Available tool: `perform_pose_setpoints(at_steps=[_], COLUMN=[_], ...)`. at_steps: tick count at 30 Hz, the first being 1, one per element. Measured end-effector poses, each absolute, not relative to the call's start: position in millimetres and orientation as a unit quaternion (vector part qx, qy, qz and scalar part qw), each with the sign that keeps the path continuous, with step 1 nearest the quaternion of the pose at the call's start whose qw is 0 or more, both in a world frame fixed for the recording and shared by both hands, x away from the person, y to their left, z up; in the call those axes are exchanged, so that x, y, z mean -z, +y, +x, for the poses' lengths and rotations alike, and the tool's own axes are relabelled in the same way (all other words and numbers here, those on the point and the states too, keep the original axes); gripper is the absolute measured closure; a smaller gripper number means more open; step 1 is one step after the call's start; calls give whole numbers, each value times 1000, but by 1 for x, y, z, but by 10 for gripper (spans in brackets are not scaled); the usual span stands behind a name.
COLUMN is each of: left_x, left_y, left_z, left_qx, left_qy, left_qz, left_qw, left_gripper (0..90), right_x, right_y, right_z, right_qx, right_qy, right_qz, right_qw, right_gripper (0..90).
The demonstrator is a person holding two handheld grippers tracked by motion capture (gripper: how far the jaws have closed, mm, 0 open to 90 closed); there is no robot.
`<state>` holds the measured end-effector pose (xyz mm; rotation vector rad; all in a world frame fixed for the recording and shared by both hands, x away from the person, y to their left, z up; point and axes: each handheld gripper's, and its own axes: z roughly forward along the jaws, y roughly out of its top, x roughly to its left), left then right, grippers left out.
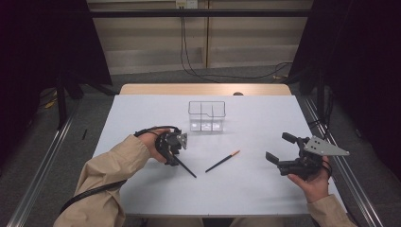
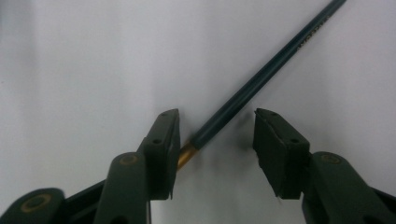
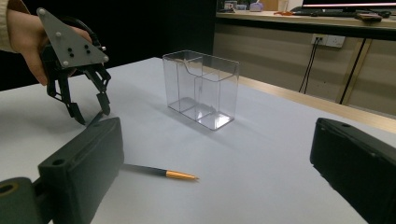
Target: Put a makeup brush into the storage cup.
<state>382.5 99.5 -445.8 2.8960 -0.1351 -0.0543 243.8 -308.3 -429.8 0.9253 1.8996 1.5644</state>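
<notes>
A dark teal pen with a gold band lies on the white table. My left gripper points down over it, jaws astride its gold end. The gold band lies against one pad and the other pad stands clear, so nothing is gripped. From above, the left gripper sits at the pen's near-left end. A second dark pen with an orange tip lies to the right. My right gripper hovers wide open at the table's right, holding nothing. From the right gripper I see the left gripper and the second pen.
A clear plastic box with compartments stands upright at the table's middle back; the clear plastic box looks empty. A wooden strip edges the far side. Dark curtains and metal rails flank the table.
</notes>
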Motion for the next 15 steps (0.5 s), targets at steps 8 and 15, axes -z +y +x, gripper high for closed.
perform_pose_setpoints(at_steps=[8,15], left_x=[444,444], left_y=[106,110], left_z=[377,376], left_qx=[41,47], left_qy=[-42,-18], left_qz=[992,993], left_qw=[111,104], left_gripper=[719,827], right_x=[430,431], right_y=[-308,-308], right_z=[244,245], right_qx=[-576,-574], right_qy=[699,700], right_qz=[341,341], right_qw=[253,252], right_gripper=[25,25])
